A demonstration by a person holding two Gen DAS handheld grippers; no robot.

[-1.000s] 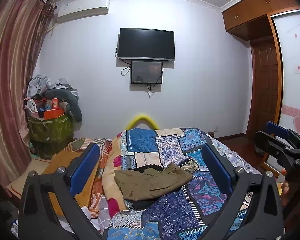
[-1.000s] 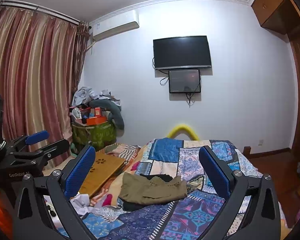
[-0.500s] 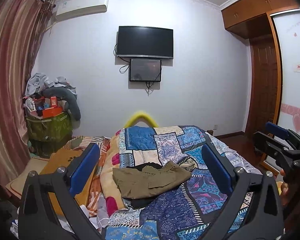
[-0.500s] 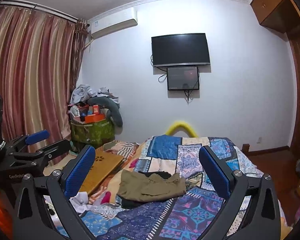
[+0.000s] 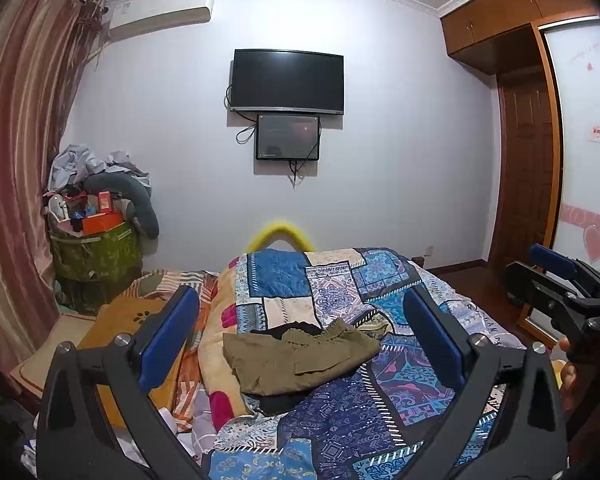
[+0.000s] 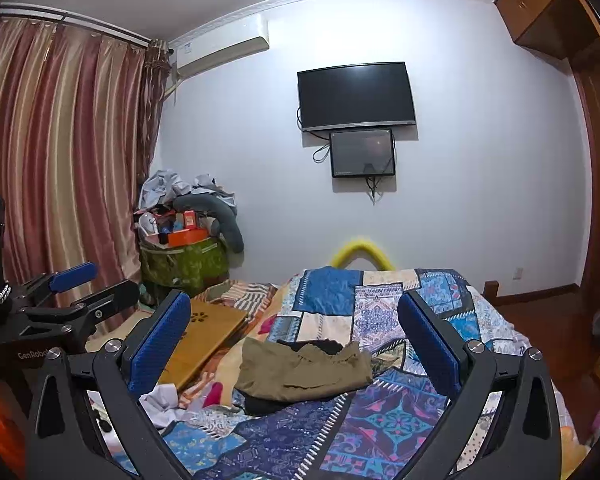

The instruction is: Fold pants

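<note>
Olive-green pants (image 5: pixel 296 360) lie folded in a loose bundle on the patchwork quilt (image 5: pixel 340 288) of the bed, on top of a dark garment (image 5: pixel 276 400). They also show in the right wrist view (image 6: pixel 304 372). My left gripper (image 5: pixel 300 332) is open and empty, held above the near end of the bed, well short of the pants. My right gripper (image 6: pixel 296 336) is open and empty, likewise short of them. Each gripper shows at the edge of the other's view: the right one (image 5: pixel 556 280) and the left one (image 6: pixel 88 292).
A wooden lap tray (image 6: pixel 204 336) lies left of the pants on a striped blanket. A green bin (image 6: pixel 184 264) piled with clutter stands by the curtains (image 6: pixel 60 160). A TV (image 5: pixel 287 81) hangs on the far wall. A wardrobe (image 5: pixel 524 140) stands at the right.
Both grippers have tilted slightly up, so the room has slid a little down in both views. The pants have not moved and both grippers stay open.
</note>
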